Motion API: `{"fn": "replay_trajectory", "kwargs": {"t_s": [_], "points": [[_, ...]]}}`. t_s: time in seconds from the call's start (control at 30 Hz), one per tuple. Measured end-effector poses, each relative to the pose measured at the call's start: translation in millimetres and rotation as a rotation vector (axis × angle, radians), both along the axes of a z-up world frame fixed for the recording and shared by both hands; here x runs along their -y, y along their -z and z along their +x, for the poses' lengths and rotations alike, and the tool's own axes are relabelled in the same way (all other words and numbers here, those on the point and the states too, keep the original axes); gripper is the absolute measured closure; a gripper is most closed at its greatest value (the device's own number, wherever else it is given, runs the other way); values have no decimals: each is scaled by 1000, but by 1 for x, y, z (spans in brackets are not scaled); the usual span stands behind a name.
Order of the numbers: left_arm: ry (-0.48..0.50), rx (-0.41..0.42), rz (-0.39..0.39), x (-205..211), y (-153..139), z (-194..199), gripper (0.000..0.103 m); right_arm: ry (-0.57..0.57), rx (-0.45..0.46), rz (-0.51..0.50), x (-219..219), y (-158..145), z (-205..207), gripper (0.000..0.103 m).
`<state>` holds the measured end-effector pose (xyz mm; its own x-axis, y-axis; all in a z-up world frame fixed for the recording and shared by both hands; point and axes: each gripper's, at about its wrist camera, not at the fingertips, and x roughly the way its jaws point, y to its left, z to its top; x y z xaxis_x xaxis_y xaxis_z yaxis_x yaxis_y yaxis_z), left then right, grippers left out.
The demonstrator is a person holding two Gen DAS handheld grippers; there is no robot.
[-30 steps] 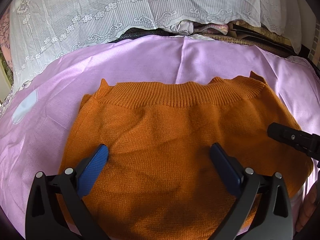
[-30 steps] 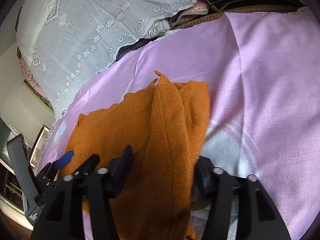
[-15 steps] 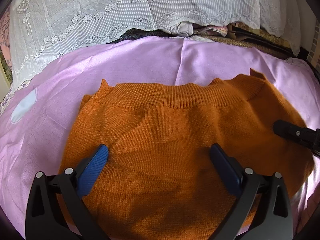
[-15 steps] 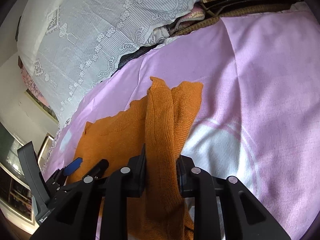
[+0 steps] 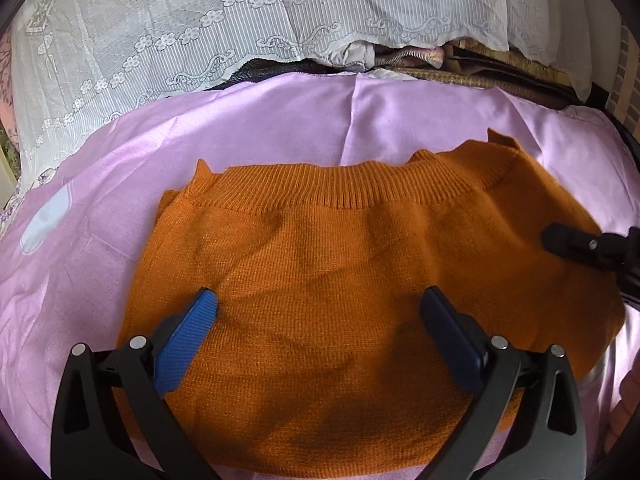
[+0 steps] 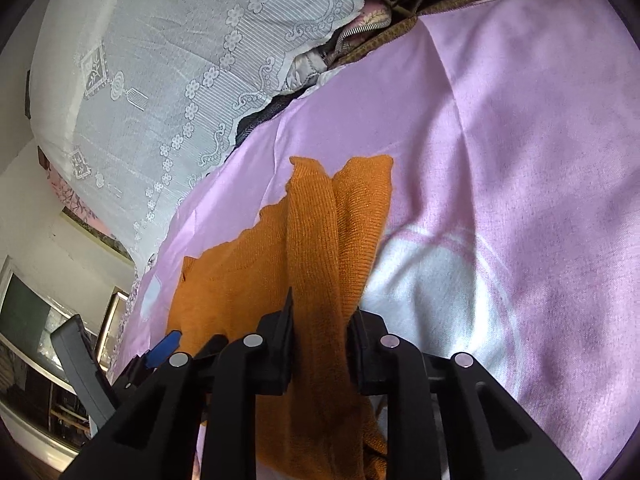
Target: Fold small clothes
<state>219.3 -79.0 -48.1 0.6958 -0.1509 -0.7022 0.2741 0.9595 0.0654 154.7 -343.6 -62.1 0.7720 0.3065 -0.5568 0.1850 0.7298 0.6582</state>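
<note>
The left hand-held gripper [image 5: 318,320] is found open, its blue pads spread wide over the near half of the orange sweater [image 5: 340,280], nothing being pinched between them. At 3 o'clock in the left wrist view the right hand-held gripper [image 6: 322,344] is seen at the sweater's side edge. In the right wrist view its jaws have just been closing and are now clamped on a raised ridge of the orange knit. The sweater is laid on the pink sheet [image 5: 280,120] of what appears to be a bed, ribbed collar toward 12 o'clock. Beyond it, white lace cloth [image 5: 200,20] is draped over stored items. The fold is judged barely begun: one side gripped and slightly lifted, no fold yet laid over; all folds remain outstanding.
</note>
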Motion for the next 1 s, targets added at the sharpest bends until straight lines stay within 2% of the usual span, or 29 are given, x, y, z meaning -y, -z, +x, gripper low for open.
{"fn": "replay_trajectory", "kwargs": {"t_s": [0.2,0.37,0.57,0.67,0.77,1.0], "points": [[-4,11,-36,-3,-9,2,4,15,28,-1,-7,-17,-3,82],[33,6,-110,9,-27,10,4,7,69,-61,-25,-39,-4,82],[64,24,-98,28,-35,16,5,2,92,-178,-53,-65,1,82],[52,18,-120,21,-36,20,5,18,89,-239,-66,-72,4,82],[33,19,-172,4,-42,23,5,12,97,-240,-75,-77,8,82],[-8,22,-195,-36,-55,31,5,-16,129,-270,-116,-94,18,82]]}}
